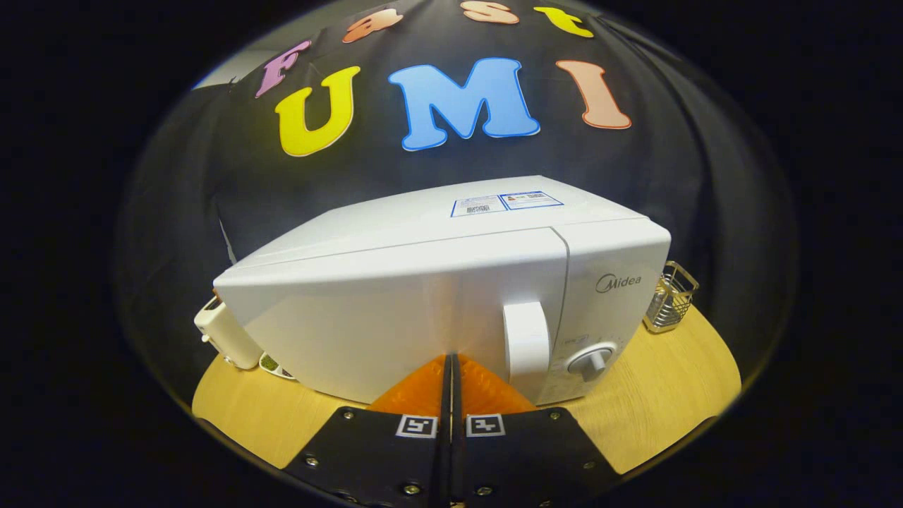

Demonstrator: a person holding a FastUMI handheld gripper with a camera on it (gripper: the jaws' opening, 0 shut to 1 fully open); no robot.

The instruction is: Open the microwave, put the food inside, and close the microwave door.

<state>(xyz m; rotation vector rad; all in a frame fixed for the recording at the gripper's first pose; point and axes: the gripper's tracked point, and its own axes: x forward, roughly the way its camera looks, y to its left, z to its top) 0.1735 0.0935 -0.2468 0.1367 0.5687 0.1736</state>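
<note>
In the gripper view the tool (451, 363) has its two fingers pressed together with nothing held between them, their tips right up against the lower front of the microwave door (395, 317). The microwave (451, 282) stands on the wooden worktop (656, 395), its door fully closed. The door handle (525, 342) stands upright just to the right of the fingertips, and the control knob (591, 361) sits further right on the panel. A wire basket (670, 296) stands on the worktop past the microwave's right side, and a pale appliance (226, 335) peeks out from behind its left corner, with a small dish (271, 365) beside it. Whether that dish holds the food I cannot tell.

Judging by the shut door, this is either the opening step not yet started or the closing push. If it is opening, the next move calls for the fingers to part and shift right to catch the handle, then pull along the door's swing.
</note>
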